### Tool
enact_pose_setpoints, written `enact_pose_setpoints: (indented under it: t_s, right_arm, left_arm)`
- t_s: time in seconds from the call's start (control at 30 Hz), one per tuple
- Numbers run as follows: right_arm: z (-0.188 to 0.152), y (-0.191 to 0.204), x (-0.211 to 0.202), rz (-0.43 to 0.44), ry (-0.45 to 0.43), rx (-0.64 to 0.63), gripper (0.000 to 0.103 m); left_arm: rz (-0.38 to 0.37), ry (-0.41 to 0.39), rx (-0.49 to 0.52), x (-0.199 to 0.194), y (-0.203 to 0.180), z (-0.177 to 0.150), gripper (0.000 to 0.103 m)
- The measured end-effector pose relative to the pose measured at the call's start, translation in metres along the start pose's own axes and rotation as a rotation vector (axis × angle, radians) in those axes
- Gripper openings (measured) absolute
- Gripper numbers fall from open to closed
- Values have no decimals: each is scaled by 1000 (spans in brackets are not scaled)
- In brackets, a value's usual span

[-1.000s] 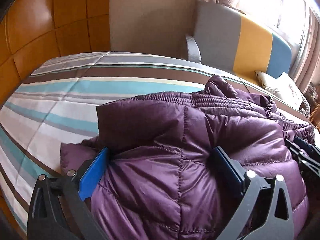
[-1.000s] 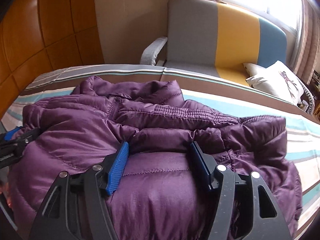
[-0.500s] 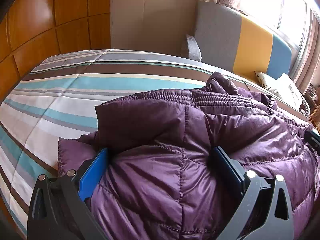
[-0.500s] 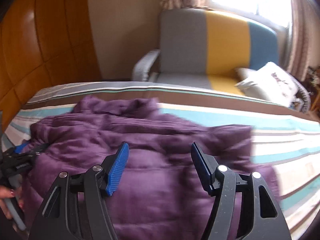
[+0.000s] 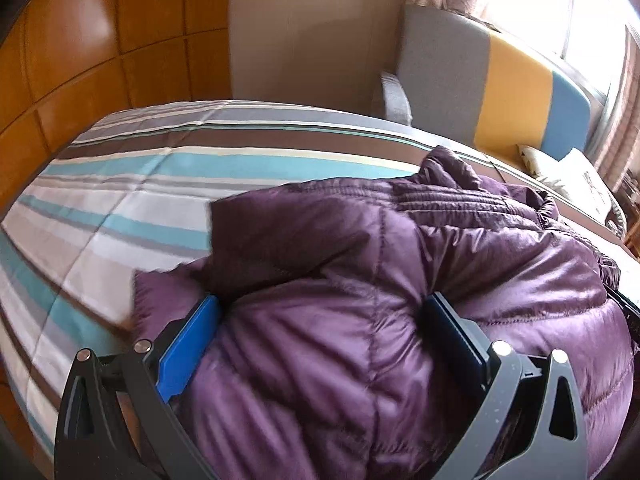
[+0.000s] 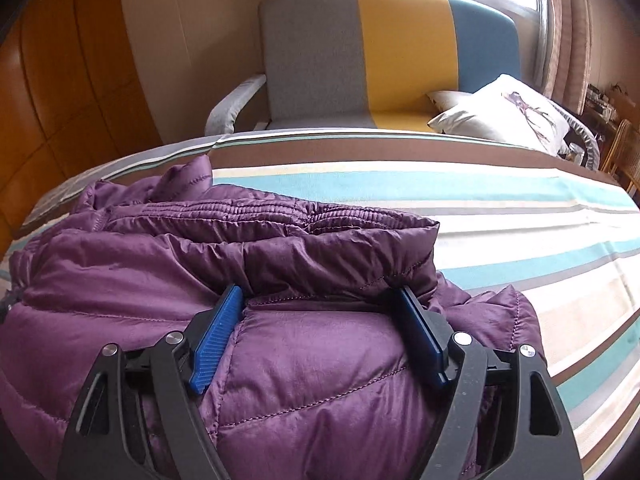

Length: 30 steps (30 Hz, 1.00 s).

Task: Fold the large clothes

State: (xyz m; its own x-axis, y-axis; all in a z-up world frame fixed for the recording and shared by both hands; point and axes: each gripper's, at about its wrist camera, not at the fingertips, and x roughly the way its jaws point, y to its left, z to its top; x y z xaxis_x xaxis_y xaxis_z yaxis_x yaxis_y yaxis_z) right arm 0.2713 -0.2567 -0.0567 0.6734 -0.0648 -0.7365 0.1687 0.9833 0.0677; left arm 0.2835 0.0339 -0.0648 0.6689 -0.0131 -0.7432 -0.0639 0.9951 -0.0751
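Observation:
A purple puffer jacket (image 5: 400, 280) lies bunched on the striped bedspread (image 5: 140, 184). My left gripper (image 5: 324, 312) has its jaws wide apart with the jacket's padded bulk bulging between the blue pads, at the jacket's left end. My right gripper (image 6: 320, 304) also has its jaws wide apart over the jacket (image 6: 200, 264), at its right end, with a folded edge lying across the fingertips. The bedspread (image 6: 480, 208) stretches to the right of it.
A grey, yellow and blue armchair (image 6: 380, 48) stands behind the bed with a white cushion (image 6: 512, 112) on it. Wooden wall panels (image 5: 80, 40) line the left side. A window with curtains is at the back right.
The right gripper swung up and away from the jacket, then came back down over its right end. The left gripper stayed in place on the jacket's left end.

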Motion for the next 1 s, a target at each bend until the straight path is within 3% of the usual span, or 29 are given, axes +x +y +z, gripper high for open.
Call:
enact_pose_setpoints:
  t_s: [0.27,0.6,0.77,0.87,1.0]
  right_arm:
    - [3,-1,-9,4,-16,-8,78]
    - [-18,30,-94,83,-114,-39,77]
    - [-35,64,-108,163,-81,-79,42]
    - [-45,78,-108,195,-55,-88,28]
    - [-60,90,-106,206,-38,-96,25]
  left_arm:
    - [46,-45,-26,-37,30,-26,101]
    - [2,-50,-182,-58,71,-48,101]
    - [-78,-14,-229,-60,84,-65,101]
    - [-150,14,-220,-60,84,-70,101]
    - [-277,55,-224,-60,78,-83,100]
